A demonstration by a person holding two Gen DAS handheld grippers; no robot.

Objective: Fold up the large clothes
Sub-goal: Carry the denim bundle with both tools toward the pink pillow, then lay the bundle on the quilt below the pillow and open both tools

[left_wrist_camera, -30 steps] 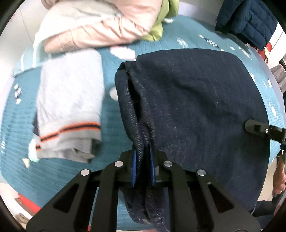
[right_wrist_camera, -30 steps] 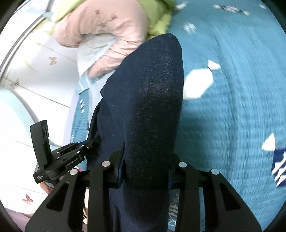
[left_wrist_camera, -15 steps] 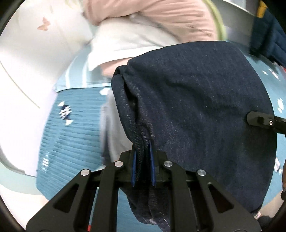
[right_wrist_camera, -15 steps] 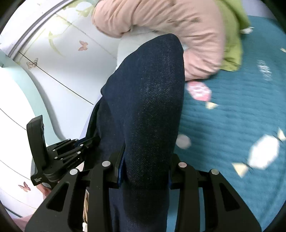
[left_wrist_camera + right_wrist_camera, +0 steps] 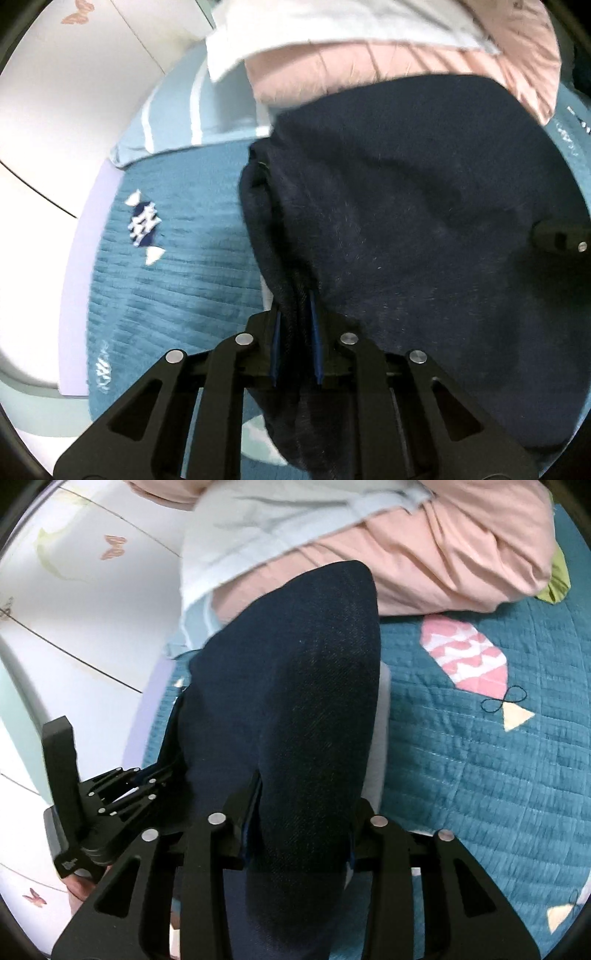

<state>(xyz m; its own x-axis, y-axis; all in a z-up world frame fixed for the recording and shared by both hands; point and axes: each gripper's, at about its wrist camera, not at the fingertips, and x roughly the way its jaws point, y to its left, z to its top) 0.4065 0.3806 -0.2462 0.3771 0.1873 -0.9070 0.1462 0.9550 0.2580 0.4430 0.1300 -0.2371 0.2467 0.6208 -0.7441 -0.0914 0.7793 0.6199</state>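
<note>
A folded pair of dark blue jeans [image 5: 424,221] hangs low over the teal quilt [image 5: 177,280], carried between both grippers. My left gripper [image 5: 295,325] has the bunched left edge of the denim between its blue pads [image 5: 275,343]; its jaws are opening. In the right wrist view a thick fold of the jeans [image 5: 295,672] fills my right gripper [image 5: 303,812], whose jaws are also opening. The left gripper [image 5: 140,782] shows at lower left with a hand [image 5: 79,890] under it. The right gripper's tip [image 5: 557,240] pokes in at the right edge.
A pink padded garment [image 5: 461,554] and a pale cloth [image 5: 277,524] are piled just beyond the jeans. A striped light-blue pillow [image 5: 184,122] lies by the white butterfly-patterned wall [image 5: 55,92]. A green item [image 5: 557,579] peeks out at far right. Quilt [image 5: 480,775] stretches to the right.
Both grippers carried the jeans across the bed toward the wall and the pink pile, sinking slightly. The grey folded garment and the navy jacket have left the view.
</note>
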